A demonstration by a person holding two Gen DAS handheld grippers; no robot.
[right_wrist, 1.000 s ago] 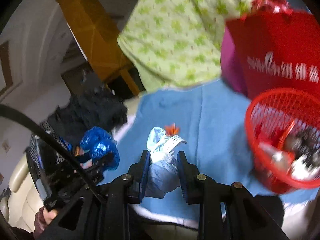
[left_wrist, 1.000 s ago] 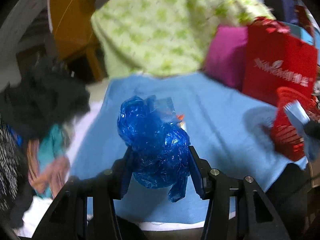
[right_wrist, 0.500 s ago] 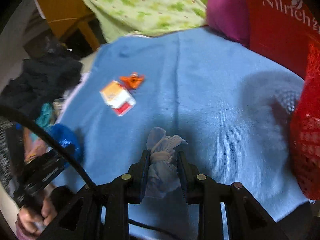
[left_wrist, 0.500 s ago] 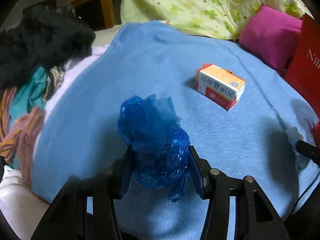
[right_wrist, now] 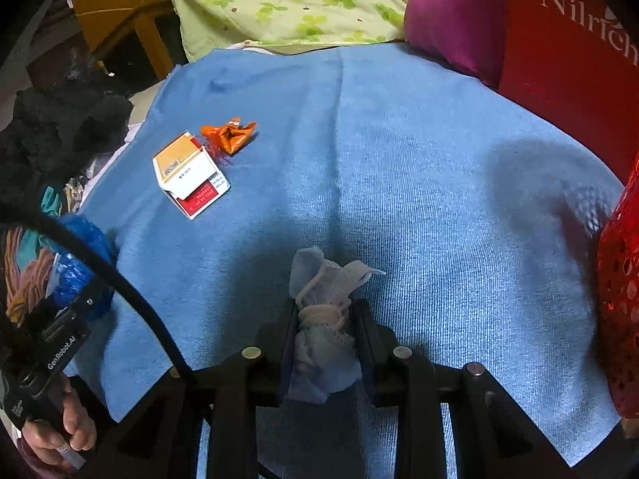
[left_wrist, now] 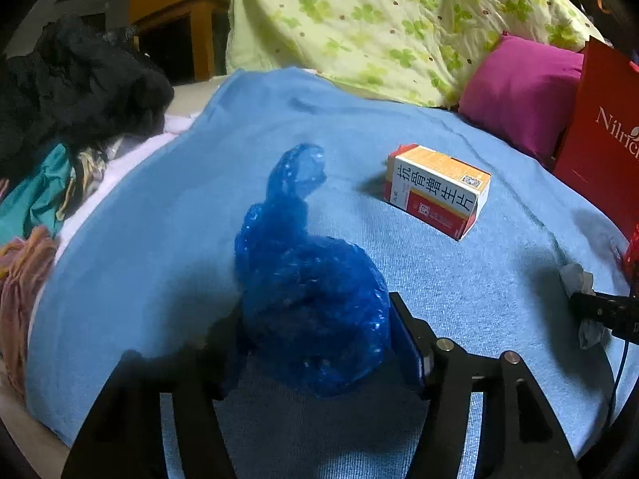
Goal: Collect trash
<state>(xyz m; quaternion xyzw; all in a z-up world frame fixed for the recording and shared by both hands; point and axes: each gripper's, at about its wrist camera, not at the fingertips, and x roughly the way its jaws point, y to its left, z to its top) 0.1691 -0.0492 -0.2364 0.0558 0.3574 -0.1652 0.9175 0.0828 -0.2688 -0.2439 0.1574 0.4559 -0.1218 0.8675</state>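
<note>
Over the blue blanket [right_wrist: 399,183], both my claws carry trash.

My left gripper [left_wrist: 319,343] is clamped on a crumpled blue plastic bag [left_wrist: 307,291], its twisted end poking up ahead of the fingers; my right gripper [right_wrist: 324,343] pinches a balled-up face mask [right_wrist: 323,319] wound with its ear loop; an orange-and-red medicine box [left_wrist: 437,195] lies on the blanket ahead, an orange wrapper [right_wrist: 228,137] just beside it; the red mesh basket [right_wrist: 621,299] stands at my right edge.

Blue bag [left_wrist: 315,311], clover-print green quilt [left_wrist: 383,20]
</note>
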